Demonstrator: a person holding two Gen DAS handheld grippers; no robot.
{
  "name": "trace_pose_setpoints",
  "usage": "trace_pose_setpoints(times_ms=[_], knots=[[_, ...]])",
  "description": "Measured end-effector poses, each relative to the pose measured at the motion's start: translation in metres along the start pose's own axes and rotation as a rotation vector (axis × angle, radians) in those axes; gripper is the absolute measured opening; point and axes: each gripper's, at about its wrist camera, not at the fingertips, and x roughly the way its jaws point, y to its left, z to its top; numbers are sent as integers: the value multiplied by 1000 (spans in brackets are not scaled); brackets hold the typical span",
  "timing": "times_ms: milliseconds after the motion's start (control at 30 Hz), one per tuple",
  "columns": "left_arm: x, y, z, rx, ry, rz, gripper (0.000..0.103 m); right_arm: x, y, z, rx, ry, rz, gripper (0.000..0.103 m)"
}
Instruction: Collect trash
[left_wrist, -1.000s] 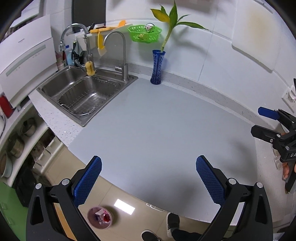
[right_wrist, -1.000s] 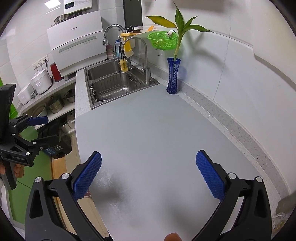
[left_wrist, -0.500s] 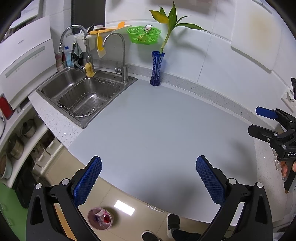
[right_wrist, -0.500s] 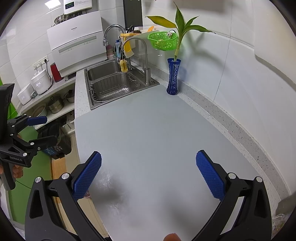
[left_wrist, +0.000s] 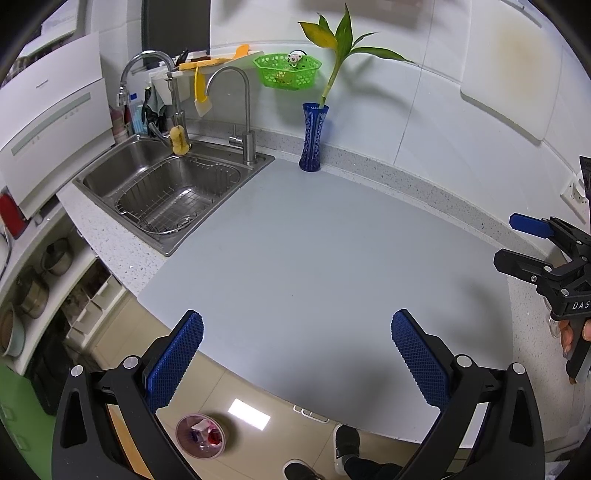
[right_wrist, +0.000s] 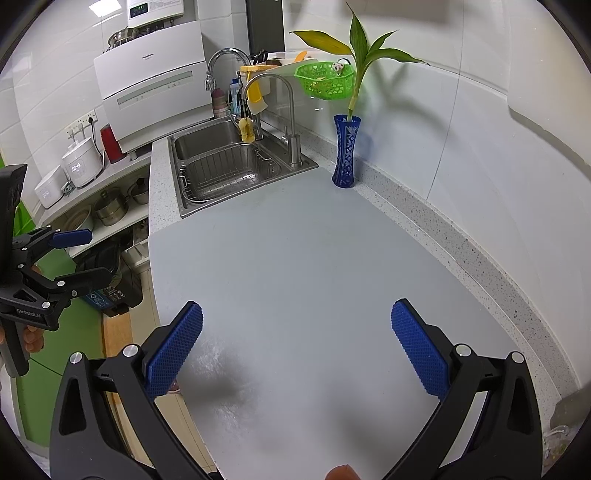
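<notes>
My left gripper (left_wrist: 299, 354) is open and empty, hovering over the front edge of the grey countertop (left_wrist: 314, 240). My right gripper (right_wrist: 297, 350) is also open with nothing between its blue pads, above the countertop (right_wrist: 295, 251) further right. Each gripper shows in the other's view: the right gripper (left_wrist: 532, 247) at the right edge, the left gripper (right_wrist: 70, 254) at the left edge. A small pink bin (left_wrist: 200, 437) stands on the floor below the counter edge with bits of white and red trash inside. I see no loose trash on the grey surface.
A steel double sink (left_wrist: 166, 192) with a wire basket and taps sits at the back left. A blue vase (left_wrist: 312, 136) with a green plant stands by the wall, under a green basket (left_wrist: 286, 70). Shelves with pots are at the left. A person's shoes (left_wrist: 347, 446) are on the floor.
Almost nothing has changed. In the left wrist view the right gripper has drifted slightly to the left. Both grippers stay open.
</notes>
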Motion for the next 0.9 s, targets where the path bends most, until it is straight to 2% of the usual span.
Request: trace_pose_setpoints(times_ms=[900], knots=[[-4,-2,-2,13,-2,4,98,1,0,-4,-1,3,0,100]])
